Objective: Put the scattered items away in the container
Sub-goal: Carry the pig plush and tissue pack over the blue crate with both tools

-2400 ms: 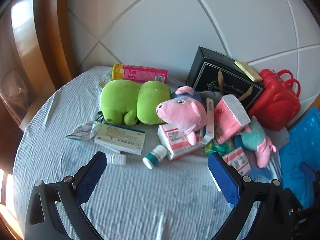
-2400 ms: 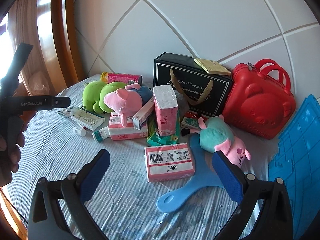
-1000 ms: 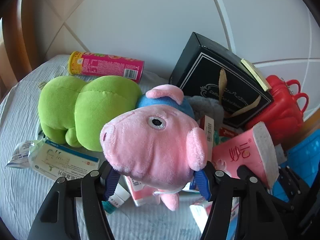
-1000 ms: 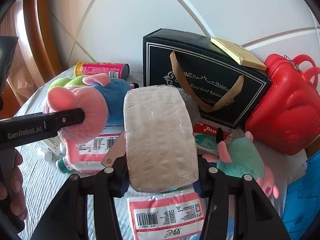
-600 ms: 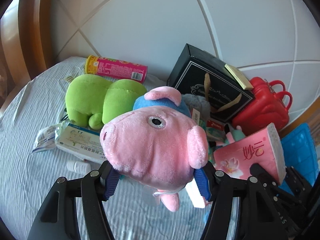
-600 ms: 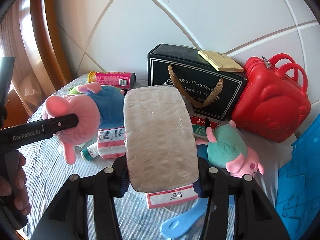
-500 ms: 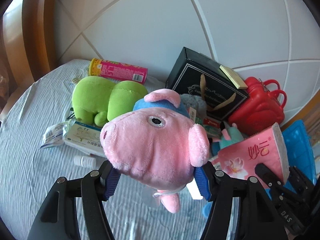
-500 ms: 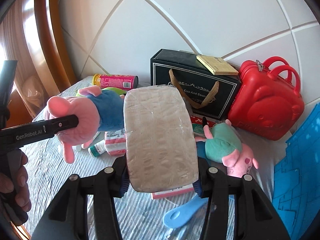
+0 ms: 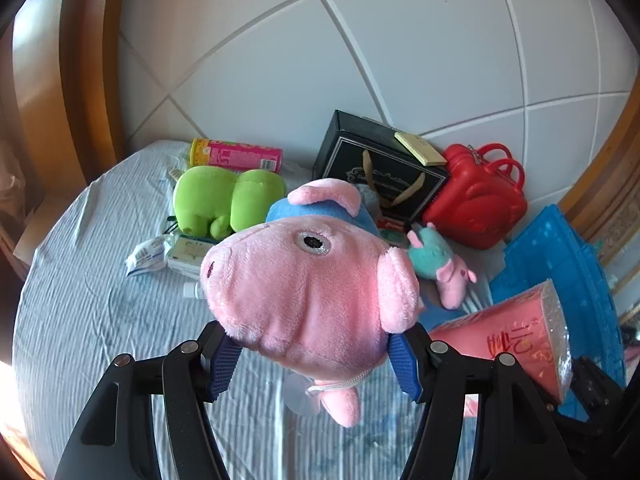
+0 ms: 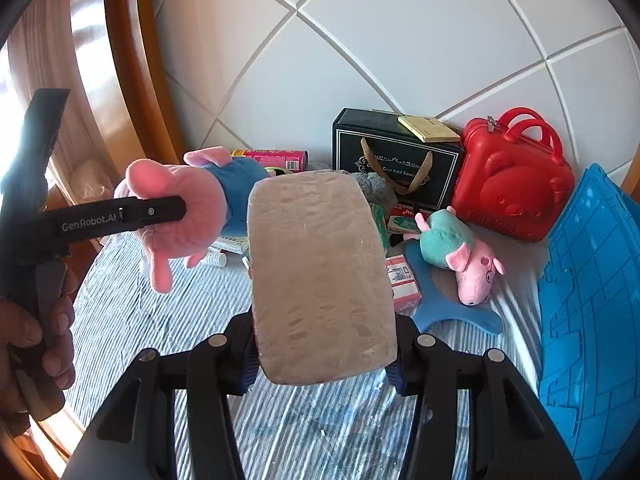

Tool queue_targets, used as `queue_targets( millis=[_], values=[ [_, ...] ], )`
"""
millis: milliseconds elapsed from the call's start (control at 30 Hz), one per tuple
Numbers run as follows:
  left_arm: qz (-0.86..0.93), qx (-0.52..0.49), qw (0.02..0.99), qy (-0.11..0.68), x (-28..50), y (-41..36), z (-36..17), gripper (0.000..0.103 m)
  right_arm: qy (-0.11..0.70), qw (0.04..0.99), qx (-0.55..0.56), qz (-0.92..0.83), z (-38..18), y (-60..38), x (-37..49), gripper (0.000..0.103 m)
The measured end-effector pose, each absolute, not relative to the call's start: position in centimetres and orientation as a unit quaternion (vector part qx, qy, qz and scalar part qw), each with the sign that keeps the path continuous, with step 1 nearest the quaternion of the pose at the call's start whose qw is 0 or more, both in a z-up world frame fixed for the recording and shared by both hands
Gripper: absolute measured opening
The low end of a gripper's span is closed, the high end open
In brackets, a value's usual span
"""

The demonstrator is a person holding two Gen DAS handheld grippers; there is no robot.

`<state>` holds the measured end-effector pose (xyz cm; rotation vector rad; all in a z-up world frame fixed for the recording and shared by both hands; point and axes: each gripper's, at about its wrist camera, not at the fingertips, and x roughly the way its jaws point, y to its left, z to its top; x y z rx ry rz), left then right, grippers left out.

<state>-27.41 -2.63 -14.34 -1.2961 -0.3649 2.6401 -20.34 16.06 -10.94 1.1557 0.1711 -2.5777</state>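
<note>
On the far left of the right wrist view we see our left hand (image 10: pixel 32 344) around the handle of the left gripper (image 9: pixel 312 364), whose fingers are clamped on the head of the pink pig (image 9: pixel 308 292), holding it up off the bed (image 9: pixel 100 320). Behind it, on the striped sheet, lie a crumpled packet (image 9: pixel 146 256), a green plush (image 9: pixel 228 204) and a pink can (image 9: pixel 236 155) on its side against the white headboard (image 9: pixel 360 60). A small white bottle (image 10: pixel 214 258) lies beneath the lifted pig. Further right, our right gripper (image 10: pixel 320 360) is closed on the tissue pack (image 10: pixel 320 276), which is held clear of the sheet with its wrapped end toward the camera; in the left wrist view the same pack shows its pink side low on the right. Behind it a black gift box (image 10: pixel 396 160) stands against the headboard with a yellow pad (image 10: pixel 428 127) on top. In front of the box lie a few small cartons (image 10: pixel 402 280) and a teal pig (image 10: pixel 460 252), which rests on a blue flat tool (image 10: pixel 452 312). A red case (image 10: pixel 516 188) stands just beside the box. At the far right stands the blue crate (image 10: pixel 588 300), its ribbed wall touching the edge of the sheet, well apart from both held things.
</note>
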Motion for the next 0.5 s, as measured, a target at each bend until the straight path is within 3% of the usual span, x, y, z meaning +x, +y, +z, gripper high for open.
queue_targets(
  millis=[500],
  values=[
    [0.908,-0.392,0.098,-0.110,-23.1,1.3,-8.5,0.064,0.037,0.178,0.359,-0.915,-6.2,21.5,-16.8,0.048]
  ],
)
